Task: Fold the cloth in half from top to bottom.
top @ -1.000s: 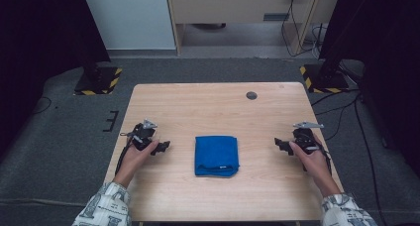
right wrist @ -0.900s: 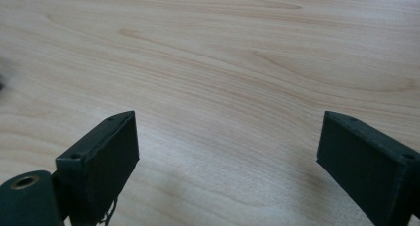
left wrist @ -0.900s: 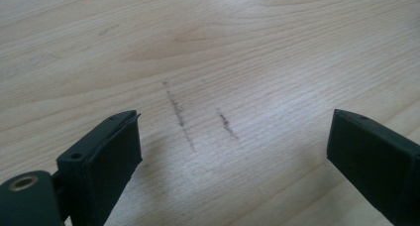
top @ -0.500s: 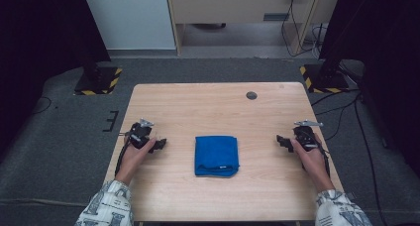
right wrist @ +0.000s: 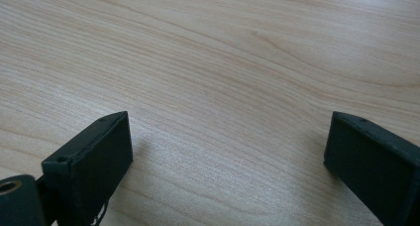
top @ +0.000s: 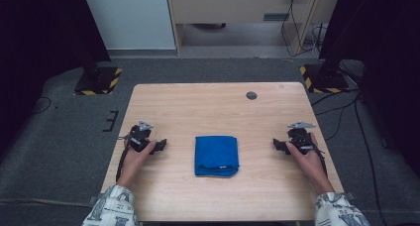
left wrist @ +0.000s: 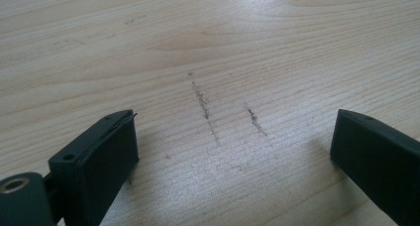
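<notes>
A folded blue cloth [top: 216, 155] lies flat in the middle of the wooden table [top: 213, 107], near its front half. My left gripper [top: 159, 146] rests on the table to the cloth's left, a hand's width from it, open with nothing between its jaws. In the left gripper view the gripper [left wrist: 233, 151] hangs low over bare wood with faint dark scratches [left wrist: 203, 104]. To the right of the cloth my right gripper [top: 278, 145] sits at about the same distance, also open and empty. The right gripper view has the gripper [right wrist: 228, 151] spread wide over plain wood grain.
A small dark round spot [top: 251, 95] sits near the table's far edge, right of centre. Beyond the table are grey floor, stands with yellow-black striped bases [top: 99, 82], cables [top: 341, 107] and a pale cabinet [top: 237, 5].
Both hands drew back slightly toward the table's front edge and outward from the cloth. The cloth has not moved.
</notes>
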Tool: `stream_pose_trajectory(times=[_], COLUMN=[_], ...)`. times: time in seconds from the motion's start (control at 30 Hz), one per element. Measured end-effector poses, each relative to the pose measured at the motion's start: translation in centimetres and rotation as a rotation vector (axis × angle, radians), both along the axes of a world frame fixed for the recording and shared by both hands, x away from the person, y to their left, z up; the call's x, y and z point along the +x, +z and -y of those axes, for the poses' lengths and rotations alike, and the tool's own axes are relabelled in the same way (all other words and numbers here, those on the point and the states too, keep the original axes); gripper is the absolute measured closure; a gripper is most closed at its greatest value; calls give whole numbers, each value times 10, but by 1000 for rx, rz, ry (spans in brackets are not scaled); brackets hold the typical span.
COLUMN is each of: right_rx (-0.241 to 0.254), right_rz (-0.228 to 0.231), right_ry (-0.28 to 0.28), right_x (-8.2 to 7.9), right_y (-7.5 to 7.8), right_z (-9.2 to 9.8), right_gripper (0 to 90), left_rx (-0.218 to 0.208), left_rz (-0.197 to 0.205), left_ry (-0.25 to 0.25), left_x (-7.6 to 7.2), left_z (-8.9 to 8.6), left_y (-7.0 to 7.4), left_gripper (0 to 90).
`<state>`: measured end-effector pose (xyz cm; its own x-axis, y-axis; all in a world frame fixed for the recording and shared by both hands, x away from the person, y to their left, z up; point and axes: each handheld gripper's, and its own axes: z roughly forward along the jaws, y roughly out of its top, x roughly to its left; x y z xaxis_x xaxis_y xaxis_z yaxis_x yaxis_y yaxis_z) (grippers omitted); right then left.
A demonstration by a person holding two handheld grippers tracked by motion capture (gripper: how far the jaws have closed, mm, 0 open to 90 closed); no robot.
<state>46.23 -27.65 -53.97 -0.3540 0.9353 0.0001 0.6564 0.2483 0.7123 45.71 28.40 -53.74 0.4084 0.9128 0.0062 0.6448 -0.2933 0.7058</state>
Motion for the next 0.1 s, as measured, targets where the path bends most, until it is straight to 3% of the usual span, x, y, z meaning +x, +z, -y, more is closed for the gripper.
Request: stream_pose_trajectory(times=[0.1], right_rx=[-1], right_rz=[-2], right_ry=[-3], right_x=[0], right_y=[0], right_z=[-1], right_gripper=[32], left_rx=[0], left_rz=[0], left_ry=[0], left_x=[0], left_z=[0], left_y=[0], left_gripper=[35])
